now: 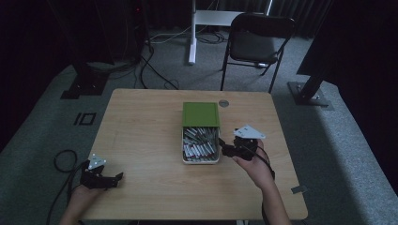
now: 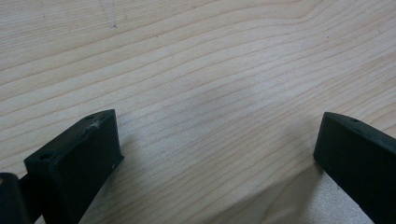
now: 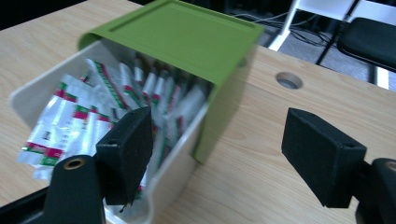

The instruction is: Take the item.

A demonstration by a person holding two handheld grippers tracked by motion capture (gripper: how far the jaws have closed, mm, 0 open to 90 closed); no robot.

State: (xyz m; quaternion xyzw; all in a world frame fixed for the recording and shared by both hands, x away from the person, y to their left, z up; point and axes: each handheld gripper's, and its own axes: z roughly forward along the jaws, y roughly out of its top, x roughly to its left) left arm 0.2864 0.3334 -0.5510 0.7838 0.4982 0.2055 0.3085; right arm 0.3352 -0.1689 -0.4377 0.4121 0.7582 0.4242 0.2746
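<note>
A cream open-topped box [image 1: 201, 160] stood near the middle of the wooden table [image 1: 141, 136], its far half covered by a green lid [image 1: 201, 114] slid partway back. Inside lay many small white sachets [image 1: 199, 149] with red and green bands; their print was too small to read. In the right gripper view, the lid [image 3: 187, 35] overhung the box's far end and the sachets [image 3: 70, 121] stood packed on edge. The right gripper [image 1: 225, 149], held in the person's right hand [image 1: 256, 164], sat just beside the box's right wall; its jaws stood wide apart, one over the box rim, gripping nothing. The left gripper [image 1: 112, 178] rested low over the table's near left corner, well apart from the box, jaws likewise wide and empty. A round hole [image 1: 224, 103] pierced the tabletop beyond the lid.
</note>
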